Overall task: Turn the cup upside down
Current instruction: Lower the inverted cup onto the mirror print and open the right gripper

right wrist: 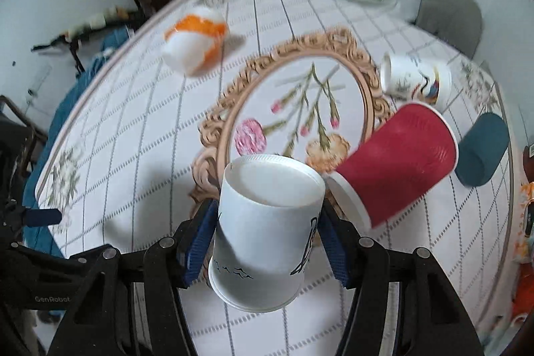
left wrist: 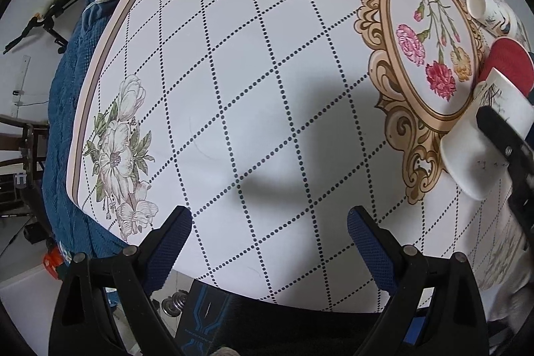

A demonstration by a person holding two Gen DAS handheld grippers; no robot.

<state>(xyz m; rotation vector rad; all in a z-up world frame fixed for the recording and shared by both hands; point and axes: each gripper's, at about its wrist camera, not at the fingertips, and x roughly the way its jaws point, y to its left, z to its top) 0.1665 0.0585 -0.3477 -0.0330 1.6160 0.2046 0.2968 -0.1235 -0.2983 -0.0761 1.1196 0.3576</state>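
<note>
The right tool [right wrist: 267,242] grips a white paper cup [right wrist: 267,222] between its blue pads [right wrist: 200,242], one on each side of the wall. The cup is held above the counter [right wrist: 133,122], just on the near side of the gold oval frame print [right wrist: 290,55], with its flat base turned up and away and its rolled rim low, toward the camera. Small black bird marks and a black line drawing show on the cup's wall; no words can be read on it.

A red ribbed cup [right wrist: 400,162] lies on its side just right of the frame print, close beside the held cup. A white patterned cup [right wrist: 417,82] lies beyond the red one, a dark teal cup [right wrist: 480,152] further right, and an orange-and-white cup [right wrist: 197,39] left of the frame.

"GenRobot" is printed on the right tool's black body [right wrist: 52,299].

The left tool [left wrist: 270,239] stands wide apart with nothing between its pads, over the counter's near edge, left of the frame print [left wrist: 430,55].
</note>
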